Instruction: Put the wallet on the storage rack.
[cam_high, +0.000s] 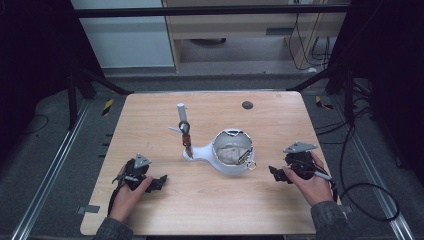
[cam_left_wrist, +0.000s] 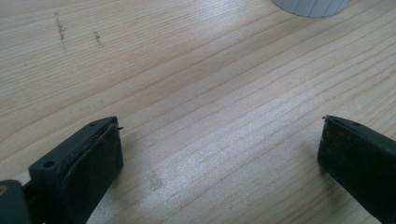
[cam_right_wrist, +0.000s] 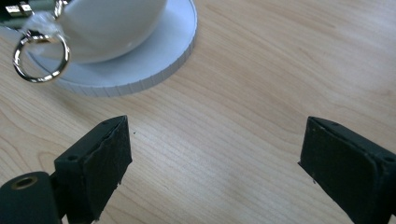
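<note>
Left gripper (cam_high: 161, 182): jaws apart, empty, low over table (cam_high: 210, 205)
Right gripper (cam_high: 273, 173): jaws apart, empty, beside white bowl (cam_high: 232, 152)

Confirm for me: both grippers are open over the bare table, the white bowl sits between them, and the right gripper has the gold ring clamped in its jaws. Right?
Not quite. The right gripper holds nothing: in the right gripper view its jaws stand apart over bare table, and the gold ring hangs at the white bowl, clear of them. The left gripper is open too.
</note>
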